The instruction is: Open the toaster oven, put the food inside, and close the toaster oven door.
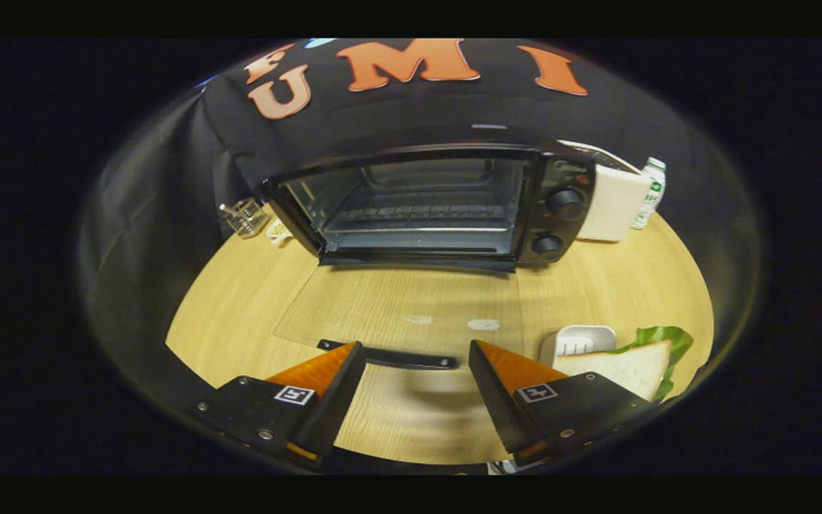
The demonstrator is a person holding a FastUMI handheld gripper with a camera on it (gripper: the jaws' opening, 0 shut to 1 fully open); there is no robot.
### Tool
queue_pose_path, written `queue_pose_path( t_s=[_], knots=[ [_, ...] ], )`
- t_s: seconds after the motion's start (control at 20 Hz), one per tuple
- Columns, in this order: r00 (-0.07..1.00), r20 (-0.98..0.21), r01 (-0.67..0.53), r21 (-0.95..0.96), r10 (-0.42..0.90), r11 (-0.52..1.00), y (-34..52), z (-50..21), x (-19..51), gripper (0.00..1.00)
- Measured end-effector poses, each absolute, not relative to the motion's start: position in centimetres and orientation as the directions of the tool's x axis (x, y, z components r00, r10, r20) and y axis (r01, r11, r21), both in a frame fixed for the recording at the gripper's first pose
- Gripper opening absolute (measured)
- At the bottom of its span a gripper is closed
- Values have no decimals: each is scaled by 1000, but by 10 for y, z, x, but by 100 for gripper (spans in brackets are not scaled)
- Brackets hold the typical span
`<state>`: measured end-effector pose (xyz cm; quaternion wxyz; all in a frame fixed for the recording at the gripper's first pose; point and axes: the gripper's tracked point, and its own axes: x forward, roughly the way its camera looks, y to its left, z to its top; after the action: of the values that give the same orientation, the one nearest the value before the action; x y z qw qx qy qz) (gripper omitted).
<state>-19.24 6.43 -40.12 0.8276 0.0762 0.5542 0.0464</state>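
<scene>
I hold the gripper (417, 360) spread empty above the toaster oven (432, 207) door's handle (411, 357), door (397, 307) down, sandwich (632, 364) waiting right of the door.

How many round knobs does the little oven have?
2. Both are on the toaster oven panel beside its open door: upper knob, lower knob. The open gripper holds nothing.
</scene>
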Motion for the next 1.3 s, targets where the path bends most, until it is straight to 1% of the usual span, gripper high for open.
queue_pose_path(
  t_s=[0.2,0.25,0.3,0.45,0.55,0.6,0.7,0.8,0.95,1.15,1.3],
  knots=[
    [430,-900,87,121,72,989,3,-376,-188,89],
    [435,-899,103,102,47,989,-13,-372,-189,93],
    [433,-901,117,81,23,990,-30,-370,-190,98],
    [388,-921,140,35,-22,989,-78,-369,-204,99],
    [359,-933,142,49,-6,989,-97,-378,-214,98],
    [345,-939,145,57,4,988,-103,-382,-219,97],
    [348,-937,152,43,-13,987,-116,-390,-224,94],
    [335,-942,153,31,-22,988,-124,-391,-232,94],
    [349,-937,160,70,10,985,-124,-388,-232,93],
    [363,-931,116,80,32,990,-119,-384,-228,94],
    [381,-923,115,106,55,988,-118,-371,-222,94]
  ],
)
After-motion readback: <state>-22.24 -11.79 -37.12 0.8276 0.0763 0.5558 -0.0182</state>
